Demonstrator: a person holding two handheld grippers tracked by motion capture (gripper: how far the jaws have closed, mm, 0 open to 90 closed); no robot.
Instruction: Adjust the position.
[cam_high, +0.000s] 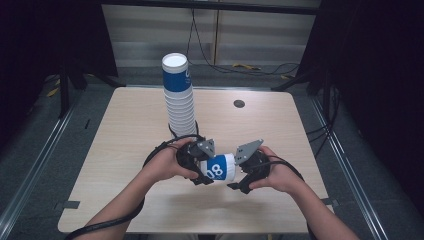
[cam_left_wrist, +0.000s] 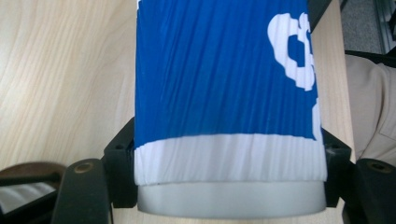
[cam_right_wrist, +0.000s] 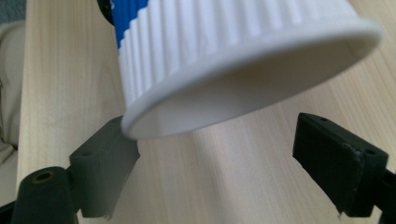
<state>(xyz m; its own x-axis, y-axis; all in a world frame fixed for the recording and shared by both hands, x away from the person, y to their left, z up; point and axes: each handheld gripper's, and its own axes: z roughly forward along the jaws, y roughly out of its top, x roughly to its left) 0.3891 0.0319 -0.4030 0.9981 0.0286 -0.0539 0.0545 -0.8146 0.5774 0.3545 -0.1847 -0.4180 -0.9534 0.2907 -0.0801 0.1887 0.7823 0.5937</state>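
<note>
Between my two hands, my left gripper (cam_high: 202, 172) pinches a blue-and-white paper cup (cam_high: 220, 167) lying sideways just above the table (cam_high: 125, 150). My right gripper (cam_high: 239, 182) sits spread at the cup's rim. Farther back stands a cup stack (cam_high: 179, 97).

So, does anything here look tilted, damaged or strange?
Only the cup is off upright: it lies sideways above the table, clamped near its base by the left gripper. The right gripper stands open at its rim. The stack of cups is upright. No damage shows.
</note>
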